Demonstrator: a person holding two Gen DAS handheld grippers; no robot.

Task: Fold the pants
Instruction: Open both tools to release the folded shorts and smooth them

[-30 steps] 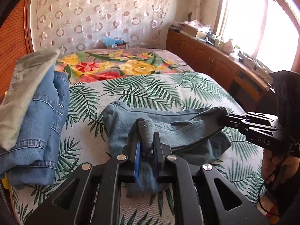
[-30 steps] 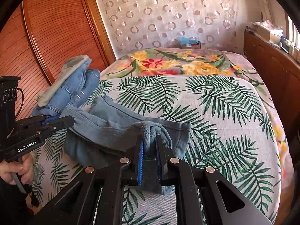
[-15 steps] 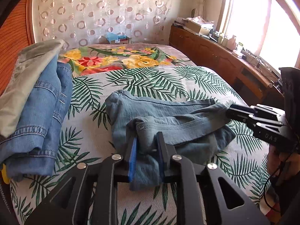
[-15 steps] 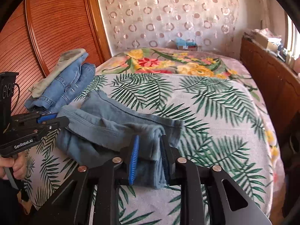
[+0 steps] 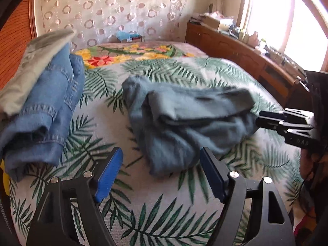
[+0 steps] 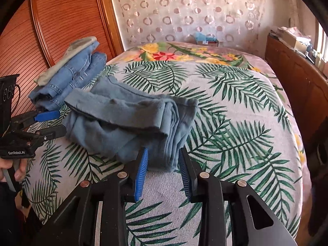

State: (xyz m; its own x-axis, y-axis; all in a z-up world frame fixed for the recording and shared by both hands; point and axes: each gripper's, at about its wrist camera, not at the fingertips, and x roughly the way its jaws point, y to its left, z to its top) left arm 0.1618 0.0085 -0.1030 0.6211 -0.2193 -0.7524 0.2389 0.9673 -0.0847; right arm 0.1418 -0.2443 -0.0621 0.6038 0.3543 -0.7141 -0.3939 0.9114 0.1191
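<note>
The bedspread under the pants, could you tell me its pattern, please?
Green palm leaves on white bedspread, clearest in the right wrist view.

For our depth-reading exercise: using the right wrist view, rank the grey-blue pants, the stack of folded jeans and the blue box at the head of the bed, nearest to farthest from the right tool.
1. Grey-blue pants: just ahead of the open right tool, slightly left.
2. Stack of folded jeans: farther, at the bed's left edge.
3. Blue box: farthest, against the curtain.

White lettering "GenRobot.AI" stands on the side of the left gripper [image 6: 51,124] at the near left edge of the right wrist view; nothing else reads clearly.
</note>
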